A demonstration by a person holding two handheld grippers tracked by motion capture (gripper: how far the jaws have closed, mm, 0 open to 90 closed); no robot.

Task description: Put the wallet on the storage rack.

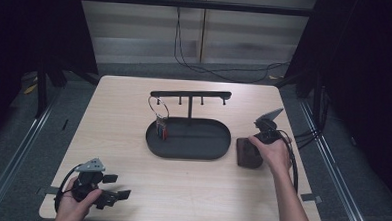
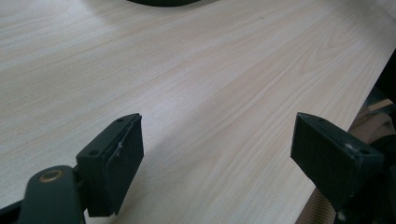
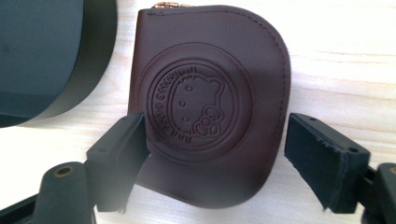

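A dark brown leather pouch [image 3: 205, 93] with an embossed round cartoon emblem lies flat on the wooden table [image 1: 122, 137], just right of a black oval tray [image 1: 187, 155]. My right gripper [image 3: 212, 158] points down at it, open, with one jaw at each side of the pouch's near end; the left jaw overlaps its edge and the right jaw stands clear. In the high view the right gripper [image 1: 256, 142] sits over the pouch [image 1: 247, 154]. My left gripper [image 1: 118, 186] rests open near the table's front left corner, with nothing between its jaws [image 2: 215, 158].
The tray [image 3: 42, 56] carries a black T-shaped stand [image 1: 190, 95] with small pegs. A wire ring with several small keys or tags [image 1: 161, 123] hangs from the stand's left side. Cables run over the floor behind the table.
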